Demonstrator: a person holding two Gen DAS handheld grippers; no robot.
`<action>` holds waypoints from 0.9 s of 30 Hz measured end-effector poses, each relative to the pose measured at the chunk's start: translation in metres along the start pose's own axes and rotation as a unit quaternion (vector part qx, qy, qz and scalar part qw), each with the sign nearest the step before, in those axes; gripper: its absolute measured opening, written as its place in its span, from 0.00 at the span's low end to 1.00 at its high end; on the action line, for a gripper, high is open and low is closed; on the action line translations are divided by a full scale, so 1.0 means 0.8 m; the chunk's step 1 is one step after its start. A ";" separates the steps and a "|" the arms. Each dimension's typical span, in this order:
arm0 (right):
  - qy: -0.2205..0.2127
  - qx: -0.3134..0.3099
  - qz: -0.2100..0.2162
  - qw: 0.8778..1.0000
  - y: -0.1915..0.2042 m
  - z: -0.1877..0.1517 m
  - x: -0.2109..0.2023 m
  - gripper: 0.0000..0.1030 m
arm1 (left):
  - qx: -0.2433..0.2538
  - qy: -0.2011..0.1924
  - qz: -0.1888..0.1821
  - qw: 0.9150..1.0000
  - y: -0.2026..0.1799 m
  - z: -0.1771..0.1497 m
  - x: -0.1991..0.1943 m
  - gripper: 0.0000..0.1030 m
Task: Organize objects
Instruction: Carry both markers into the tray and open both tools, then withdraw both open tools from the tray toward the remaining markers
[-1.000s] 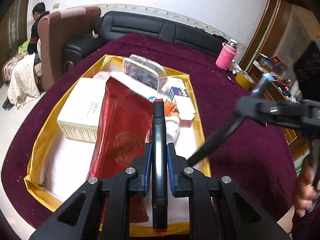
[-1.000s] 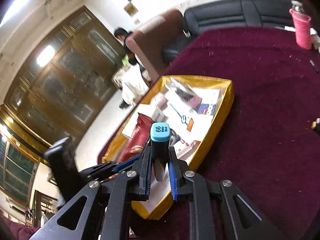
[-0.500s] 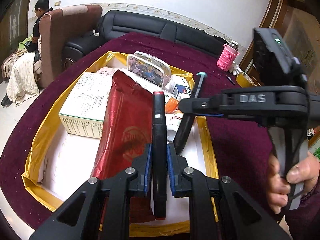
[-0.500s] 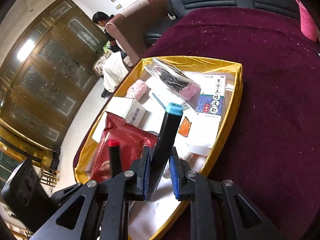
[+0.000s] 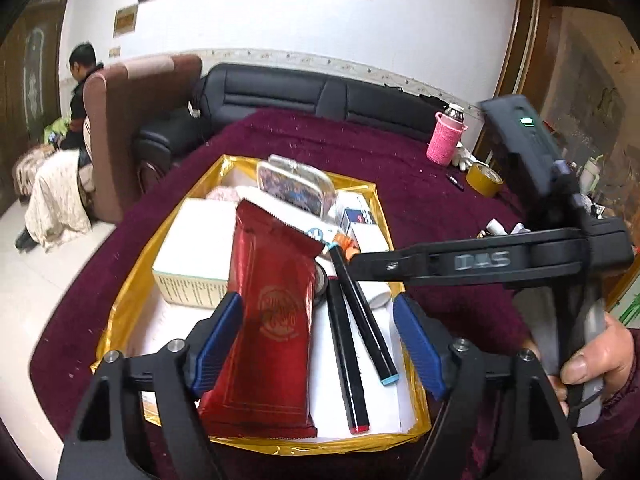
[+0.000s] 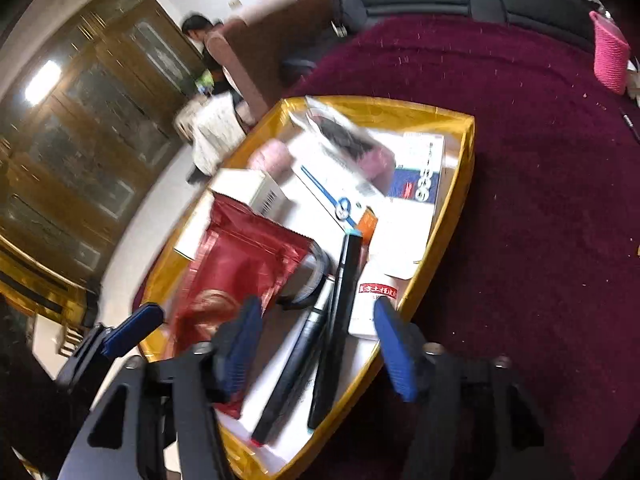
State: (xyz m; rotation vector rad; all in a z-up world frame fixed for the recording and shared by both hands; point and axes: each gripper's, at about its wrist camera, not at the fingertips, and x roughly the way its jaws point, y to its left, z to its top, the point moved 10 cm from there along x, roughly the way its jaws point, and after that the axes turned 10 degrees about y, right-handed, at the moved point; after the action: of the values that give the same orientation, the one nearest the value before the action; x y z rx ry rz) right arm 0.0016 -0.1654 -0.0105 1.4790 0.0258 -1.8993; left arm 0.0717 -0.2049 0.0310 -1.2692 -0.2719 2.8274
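Note:
Two black markers lie side by side in the gold tray (image 5: 120,312), just right of a red foil pouch (image 5: 272,320). One is the red-ended marker (image 5: 346,356), the other the blue-ended marker (image 5: 366,316). My left gripper (image 5: 316,332) hovers above them. Its jaws are opening wide and its pads touch nothing. My right gripper (image 6: 316,320) hangs over the same two pens, the blue-ended marker (image 6: 340,320) and the red-ended marker (image 6: 292,364). Its jaws are opening too, with no pad on a pen. Seen from the left wrist, the right gripper (image 5: 360,262) reaches in from the right.
The tray also holds a white box (image 5: 192,256), a clear pouch (image 5: 296,188), medicine boxes (image 6: 420,176) and a white bottle (image 6: 372,304). It rests on a maroon cloth (image 6: 520,220). A pink cup (image 5: 444,144) and tape roll (image 5: 484,178) stand far right. A person sits beyond the armchair (image 5: 132,120).
Both grippers were shut on a marker each; both have let go, and the two markers now lie in the tray. Both pairs of jaws have spread wide.

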 end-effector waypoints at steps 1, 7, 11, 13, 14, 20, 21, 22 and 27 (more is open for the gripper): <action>-0.015 0.001 -0.005 1.000 -0.004 -0.001 -0.014 0.77 | 0.002 -0.003 0.003 1.000 -0.001 0.003 -0.002 0.80; -0.094 -0.002 -0.051 0.994 -0.027 -0.014 -0.091 0.93 | 0.015 -0.020 -0.003 1.000 -0.020 0.017 -0.020 0.87; -0.138 0.005 -0.098 0.986 -0.057 -0.023 -0.139 0.96 | 0.032 -0.021 -0.017 0.999 -0.047 0.025 -0.024 0.88; -0.159 0.017 -0.124 0.979 -0.080 -0.029 -0.164 0.97 | 0.048 -0.021 -0.023 0.998 -0.066 0.027 -0.025 0.88; -0.170 0.022 -0.134 0.976 -0.091 -0.032 -0.176 0.97 | 0.055 -0.021 -0.025 0.998 -0.075 0.028 -0.026 0.88; -0.281 0.028 -0.228 0.932 -0.149 -0.045 -0.287 1.00 | 0.102 -0.029 -0.056 0.993 -0.139 0.043 -0.035 0.89; -0.287 0.027 -0.224 0.931 -0.159 -0.047 -0.297 1.00 | 0.107 -0.030 -0.064 0.992 -0.151 0.047 -0.036 0.89; -0.278 0.033 -0.214 0.936 -0.174 -0.049 -0.304 1.00 | 0.109 -0.030 -0.071 0.991 -0.162 0.052 -0.034 0.92; -0.178 0.162 -0.133 0.961 -0.300 -0.059 -0.285 1.00 | 0.099 0.025 -0.092 0.991 -0.199 0.051 0.003 0.95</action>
State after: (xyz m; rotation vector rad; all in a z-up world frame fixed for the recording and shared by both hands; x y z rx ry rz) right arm -0.0694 0.1507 0.0727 1.3653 -0.2799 -2.4618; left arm 0.0326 -0.0540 0.0827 -1.2042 -0.0978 2.5911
